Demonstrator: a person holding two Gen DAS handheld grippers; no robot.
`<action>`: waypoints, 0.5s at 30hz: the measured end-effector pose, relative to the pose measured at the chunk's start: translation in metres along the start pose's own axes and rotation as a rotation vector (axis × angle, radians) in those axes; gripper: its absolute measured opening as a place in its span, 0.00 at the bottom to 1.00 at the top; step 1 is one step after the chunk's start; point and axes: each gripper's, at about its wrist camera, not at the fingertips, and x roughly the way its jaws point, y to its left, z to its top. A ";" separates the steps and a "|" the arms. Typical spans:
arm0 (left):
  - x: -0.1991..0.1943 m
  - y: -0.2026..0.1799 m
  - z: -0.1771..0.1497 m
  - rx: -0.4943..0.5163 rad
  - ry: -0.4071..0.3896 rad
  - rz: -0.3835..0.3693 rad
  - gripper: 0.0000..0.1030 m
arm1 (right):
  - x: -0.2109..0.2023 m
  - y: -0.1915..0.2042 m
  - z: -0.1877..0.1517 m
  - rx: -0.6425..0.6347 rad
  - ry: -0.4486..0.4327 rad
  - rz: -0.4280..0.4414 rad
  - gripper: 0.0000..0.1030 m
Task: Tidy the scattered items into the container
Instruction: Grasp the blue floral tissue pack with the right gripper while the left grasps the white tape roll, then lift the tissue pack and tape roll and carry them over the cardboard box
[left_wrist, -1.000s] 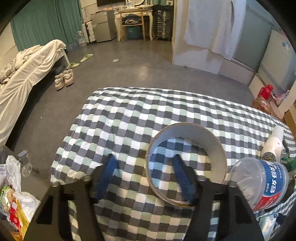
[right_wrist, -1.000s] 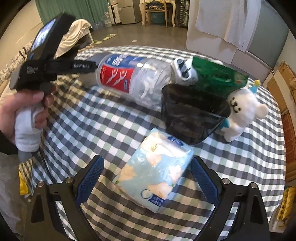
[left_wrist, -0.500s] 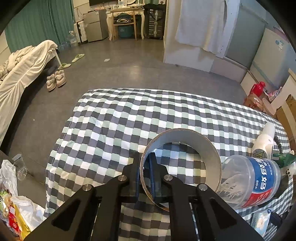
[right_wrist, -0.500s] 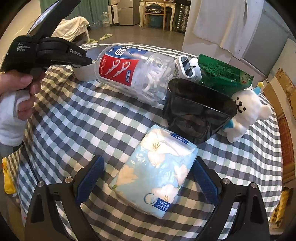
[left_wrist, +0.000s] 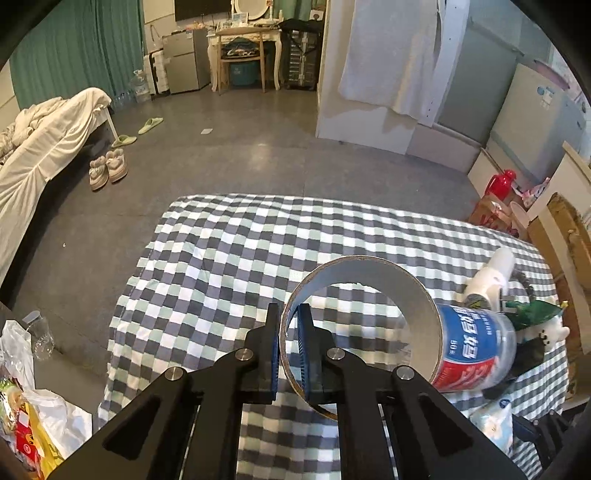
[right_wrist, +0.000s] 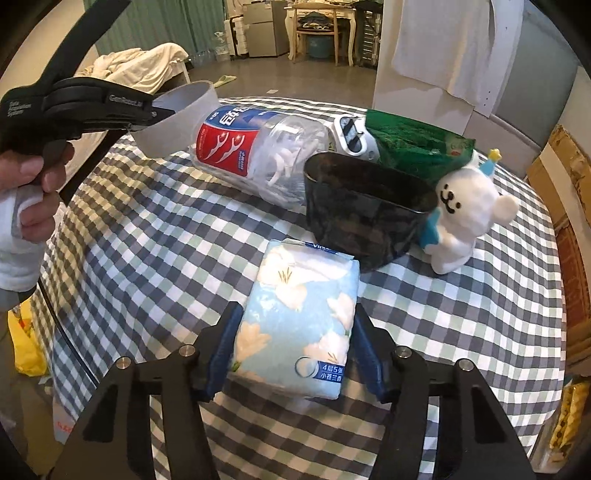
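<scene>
My left gripper (left_wrist: 287, 354) is shut on the wall of a wide tape roll (left_wrist: 417, 299) and holds it lifted above the checked tablecloth (left_wrist: 221, 266); the roll also shows in the right wrist view (right_wrist: 177, 118). My right gripper (right_wrist: 293, 350) is shut on a light-blue tissue pack (right_wrist: 299, 314) lying on the cloth. A dark plastic container (right_wrist: 365, 218) stands just beyond the pack. A clear floss-pick jar (right_wrist: 258, 155) lies on its side between the roll and the container.
A white plush bear (right_wrist: 465, 214), a green packet (right_wrist: 413, 147) and a white charger (right_wrist: 351, 138) sit around the container. A white bottle (left_wrist: 491, 280) lies past the jar. The table edge drops to the floor on the left; bags (left_wrist: 22, 413) lie below.
The left gripper shut on the tape roll's wall and lifted it. The right gripper closed in on the tissue pack from wide open.
</scene>
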 end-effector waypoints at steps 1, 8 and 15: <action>-0.003 0.000 0.000 -0.002 -0.007 0.002 0.09 | -0.001 -0.001 -0.001 0.000 -0.001 0.004 0.56; -0.029 -0.001 0.004 -0.019 -0.060 -0.007 0.09 | -0.017 -0.016 0.011 0.008 -0.051 0.033 0.56; -0.054 -0.020 0.009 -0.002 -0.093 -0.048 0.09 | -0.040 -0.028 0.029 0.006 -0.123 0.011 0.56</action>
